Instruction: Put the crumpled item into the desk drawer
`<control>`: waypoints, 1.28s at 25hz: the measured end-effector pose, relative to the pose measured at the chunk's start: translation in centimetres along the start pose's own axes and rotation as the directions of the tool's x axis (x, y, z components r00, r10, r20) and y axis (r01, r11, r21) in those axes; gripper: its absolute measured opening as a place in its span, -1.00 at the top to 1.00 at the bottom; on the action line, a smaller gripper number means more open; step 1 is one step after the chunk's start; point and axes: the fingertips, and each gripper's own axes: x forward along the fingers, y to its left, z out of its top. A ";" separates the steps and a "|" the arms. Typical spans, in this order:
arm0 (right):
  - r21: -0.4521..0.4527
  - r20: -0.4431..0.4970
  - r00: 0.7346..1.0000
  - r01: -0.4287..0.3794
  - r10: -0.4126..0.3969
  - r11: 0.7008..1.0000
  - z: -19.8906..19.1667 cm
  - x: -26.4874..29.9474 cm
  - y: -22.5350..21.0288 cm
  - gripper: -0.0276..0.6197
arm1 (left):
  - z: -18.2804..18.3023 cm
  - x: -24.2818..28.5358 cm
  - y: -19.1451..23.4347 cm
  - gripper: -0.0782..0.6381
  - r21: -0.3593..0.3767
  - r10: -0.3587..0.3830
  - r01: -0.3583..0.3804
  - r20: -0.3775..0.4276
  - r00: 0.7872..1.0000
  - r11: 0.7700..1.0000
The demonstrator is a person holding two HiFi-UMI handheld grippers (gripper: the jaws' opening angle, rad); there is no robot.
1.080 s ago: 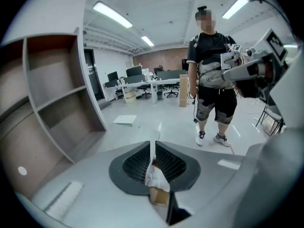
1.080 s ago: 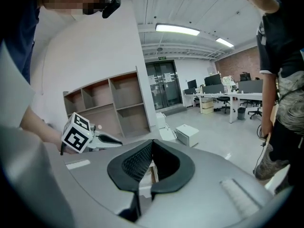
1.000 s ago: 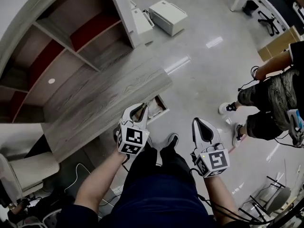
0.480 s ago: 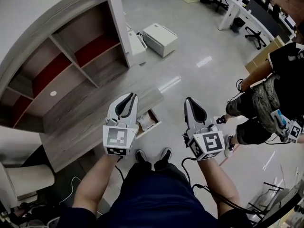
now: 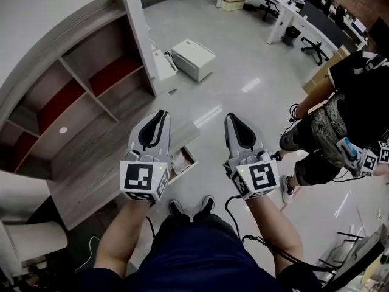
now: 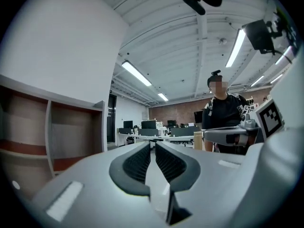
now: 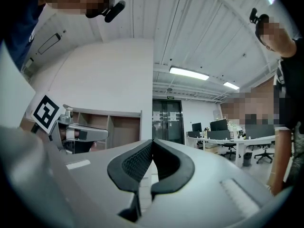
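Note:
In the head view the grey wooden desk (image 5: 85, 163) has its small drawer (image 5: 191, 163) pulled open below my hands. A pale crumpled item (image 5: 180, 159) lies inside it. My left gripper (image 5: 159, 114) is held up in the air above the desk's edge, shut and empty. My right gripper (image 5: 232, 117) is level with it over the floor, also shut and empty. In the left gripper view the left gripper (image 6: 153, 144) points out across the room, and in the right gripper view the right gripper (image 7: 152, 141) does the same.
A wooden shelf unit (image 5: 91, 84) rises behind the desk. A white box-like machine (image 5: 193, 59) sits on the glossy floor. A person (image 5: 340, 114) stands at the right holding marker-cube devices (image 5: 364, 160). My shoes (image 5: 189, 207) are just right of the drawer. A pale chair (image 5: 27, 242) is at lower left.
Both grippers have risen and swung away from the drawer, staying shut. The head view has tilted up, so more of the room shows.

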 end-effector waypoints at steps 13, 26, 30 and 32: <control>-0.052 0.008 1.000 -0.009 0.010 0.999 0.1 0.2 0.6 0.90 | 0.0 0.2 -0.1 0.68 -0.012 0.007 -0.007 0.035 0.999 1.000; -0.059 0.016 1.000 -0.006 0.007 0.998 0.5 1.0 0.8 0.90 | 0.1 0.2 0.3 0.77 0.013 0.028 -0.029 0.053 0.998 0.999; -0.037 0.010 1.000 -0.001 0.002 0.999 0.4 1.0 0.9 0.90 | 0.0 0.1 0.5 0.77 0.003 0.036 -0.037 0.052 0.998 0.999; -0.044 0.006 1.000 -0.002 0.002 0.999 0.4 1.1 1.1 0.90 | 0.0 0.0 0.8 0.77 0.000 0.043 -0.043 0.051 0.998 0.999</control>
